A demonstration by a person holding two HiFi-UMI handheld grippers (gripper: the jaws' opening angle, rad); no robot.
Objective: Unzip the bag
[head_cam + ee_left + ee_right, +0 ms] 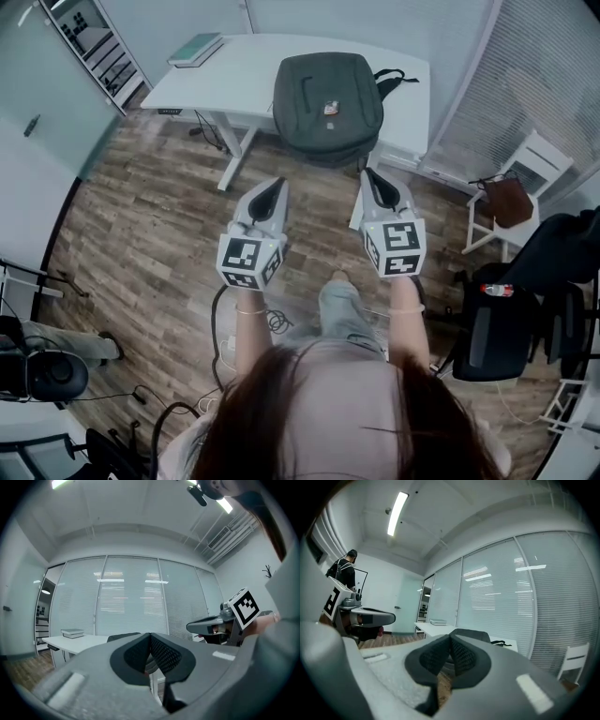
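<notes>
Dark grey-green bag point(328, 98), white table point(246, 77), brown wood-plank floor point(150, 244), teal book point(197, 49)

My left gripper point(275, 186) and my right gripper point(372, 178): matt grey plastic shells, finely grainy. The left pads point(163, 654) and right pads point(461, 656) are black, rubbery-looking, with a dimpled mesh texture. On the far table point(234, 75), white top, smooth, low sheen, lies the bag point(328, 103): dark grey-green woven cloth, matt, softly creased. The floor point(150, 234) is wood-look planks, grain visible, faint shine. The glass wall point(131, 597) is glossy and reflects the ceiling lights. The brown bag point(509, 200) far right looks like smooth leather.
</notes>
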